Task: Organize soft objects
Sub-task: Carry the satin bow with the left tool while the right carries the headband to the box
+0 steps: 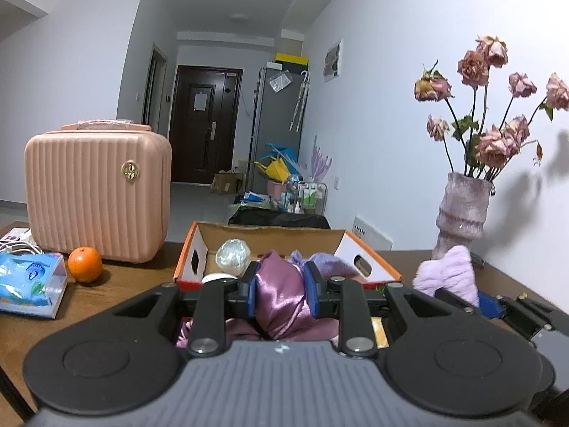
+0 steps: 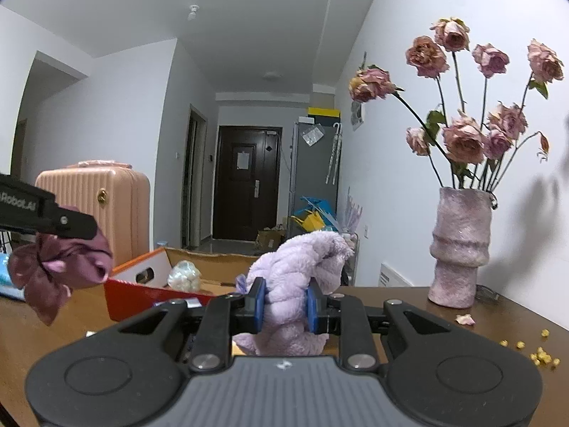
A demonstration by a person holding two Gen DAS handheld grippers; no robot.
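Observation:
My left gripper (image 1: 281, 290) is shut on a mauve satin cloth (image 1: 281, 302) and holds it just in front of the open cardboard box (image 1: 188, 252). The same cloth (image 2: 57, 267) hangs from that gripper at the left of the right wrist view. My right gripper (image 2: 284, 304) is shut on a fluffy lilac towel (image 2: 295, 274), held above the table to the right of the box (image 2: 142, 291). The towel also shows in the left wrist view (image 1: 448, 274). Inside the box lie a shiny white bundle (image 1: 233, 254) and a lilac soft item (image 1: 330, 261).
A pink ribbed case (image 1: 96, 192), an orange (image 1: 84, 264) and a blue tissue pack (image 1: 30, 284) stand on the wooden table at the left. A vase of dried roses (image 2: 460, 245) stands at the right by the wall, with petals and yellow crumbs (image 2: 540, 356) near it.

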